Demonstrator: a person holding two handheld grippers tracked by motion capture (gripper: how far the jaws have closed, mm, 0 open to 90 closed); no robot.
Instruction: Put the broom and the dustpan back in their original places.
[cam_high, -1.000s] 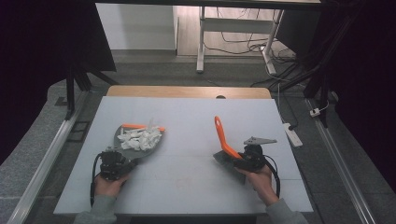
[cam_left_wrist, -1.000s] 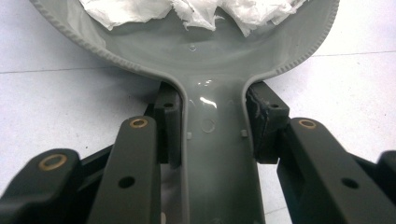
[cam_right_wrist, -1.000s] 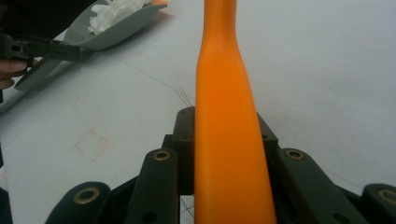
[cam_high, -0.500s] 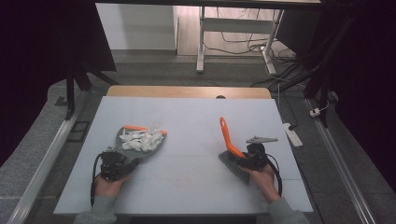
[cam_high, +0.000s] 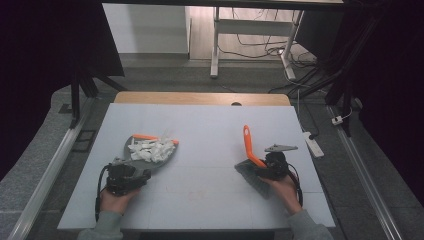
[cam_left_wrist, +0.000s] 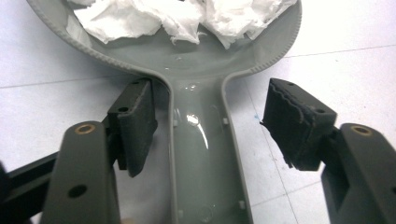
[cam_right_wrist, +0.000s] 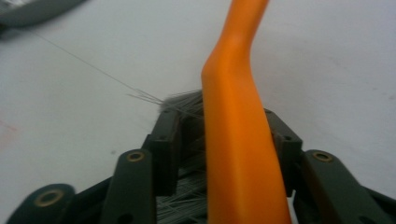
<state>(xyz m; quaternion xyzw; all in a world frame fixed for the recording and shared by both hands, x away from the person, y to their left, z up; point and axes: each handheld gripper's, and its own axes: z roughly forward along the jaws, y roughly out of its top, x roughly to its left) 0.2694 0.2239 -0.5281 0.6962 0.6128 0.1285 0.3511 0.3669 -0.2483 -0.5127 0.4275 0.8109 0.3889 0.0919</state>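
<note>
Table (cam_high: 210, 200) edges run close to both hands at the near side, and the big middle part of the pale top between the two grippers is bare. More bare top lies behind them, up to the wooden strip (cam_high: 200, 98) at the far edge.

The grey dustpan (cam_high: 149, 152) lies flat on the left part of the table, with a heap of white paper scraps (cam_high: 150, 149) in its scoop. Its handle points back toward the person. The left gripper (cam_high: 125, 176) sits low on the table at that handle. In the left gripper view the handle (cam_left_wrist: 201, 154) runs between the two black pads (cam_left_wrist: 135, 123). The jaws have just been opening, and now they stand apart with a gap on each side, so they do not squeeze it.

The brush (cam_high: 252, 162) is on the right part of the table, well apart from the dustpan. Its orange handle (cam_right_wrist: 240, 130) sticks up and tilts away, and its grey bristles (cam_right_wrist: 184, 102) rest on the table. The right gripper (cam_high: 267, 167) lies low beside it, with the hand (cam_high: 282, 187) behind. Its jaws have just been opening too. They stand either side of the brush head, and I cannot tell if the pads touch it.
</note>
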